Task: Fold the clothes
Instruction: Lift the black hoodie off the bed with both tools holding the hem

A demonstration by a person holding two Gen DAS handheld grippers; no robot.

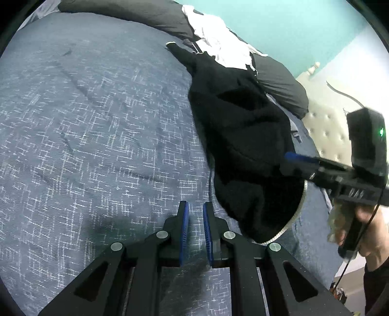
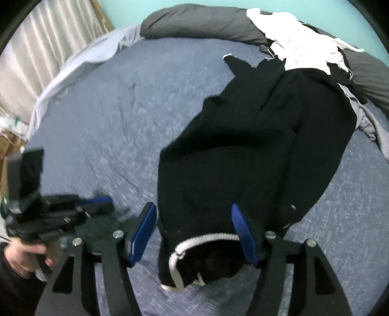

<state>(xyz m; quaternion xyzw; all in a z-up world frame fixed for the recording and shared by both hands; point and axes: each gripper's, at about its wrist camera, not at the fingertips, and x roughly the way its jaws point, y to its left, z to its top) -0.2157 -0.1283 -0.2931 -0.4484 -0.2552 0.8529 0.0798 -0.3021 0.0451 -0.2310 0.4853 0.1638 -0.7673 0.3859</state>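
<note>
A black garment with white ribbed trim lies crumpled on the blue bedspread. It also shows in the right wrist view, its white-edged opening nearest the camera. My left gripper hovers over bare bedspread just left of the garment, its blue pads a narrow gap apart and holding nothing. My right gripper is open wide, its fingers on either side of the garment's near end. The right gripper also shows in the left wrist view, over the garment's right edge.
A pile of white and black clothes lies at the head of the bed on dark grey pillows. A tufted headboard and teal wall stand beyond. Curtains hang at the far side.
</note>
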